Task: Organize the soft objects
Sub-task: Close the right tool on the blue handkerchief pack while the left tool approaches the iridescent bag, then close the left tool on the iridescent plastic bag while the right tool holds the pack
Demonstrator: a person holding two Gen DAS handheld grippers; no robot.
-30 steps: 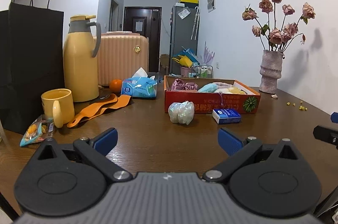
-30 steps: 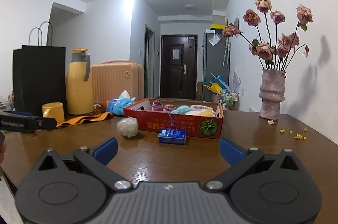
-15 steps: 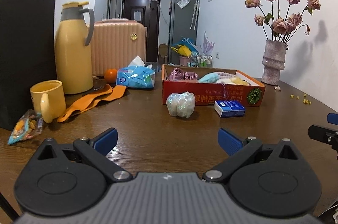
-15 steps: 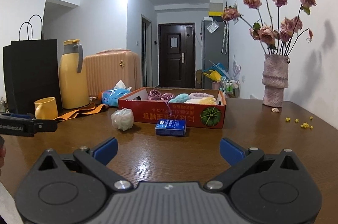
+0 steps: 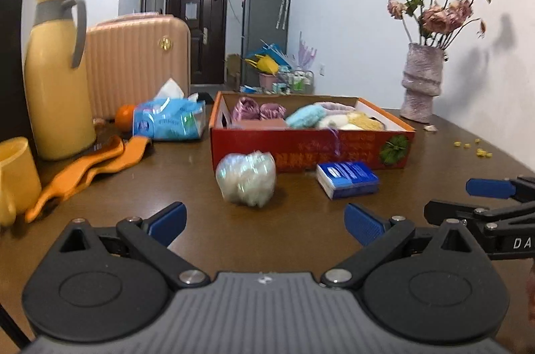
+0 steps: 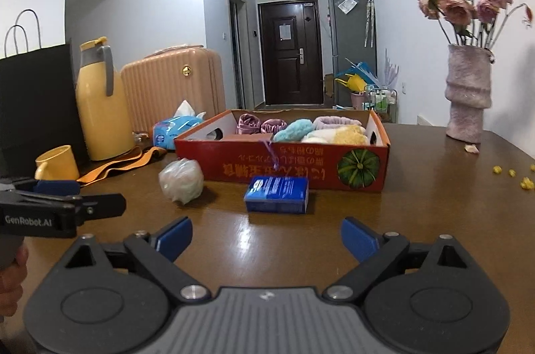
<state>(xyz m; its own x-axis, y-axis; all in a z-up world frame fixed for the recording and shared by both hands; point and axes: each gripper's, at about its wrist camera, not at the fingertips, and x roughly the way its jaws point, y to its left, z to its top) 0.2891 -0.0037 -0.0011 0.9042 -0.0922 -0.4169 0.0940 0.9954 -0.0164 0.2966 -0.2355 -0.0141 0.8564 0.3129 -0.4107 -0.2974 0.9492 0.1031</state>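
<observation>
Both grippers are hovering low over the brown table (image 5: 140, 187), and nothing is sitting in either one. The left gripper (image 5: 265, 222) is showing its jaws spread wide, with only bare table between the blue pads. The right gripper (image 6: 265, 237) is also wide but its jaws are closing a little, with nothing between them.

From the left wrist view, the bundle (image 5: 246, 179), a soft whitish lump in clear wrap, is lying on the table at twelve o'clock, just beyond the jaws. The blue pack (image 5: 347, 180) is resting at one o'clock, and the right gripper is poking in at three o'clock.

From the right wrist view, the blue pack is sitting dead ahead at twelve o'clock, the bundle at eleven o'clock, and the left gripper is reaching in at nine o'clock.

Behind both, the red box (image 6: 301, 163) is standing open, already carrying soft pieces: purple, teal, cream and yellow ones packed side by side. The pack is lying just in front of the box wall. The tissue pack (image 5: 169, 120) is sitting left of the box, and the vase (image 6: 468, 93) is standing at two o'clock.
</observation>
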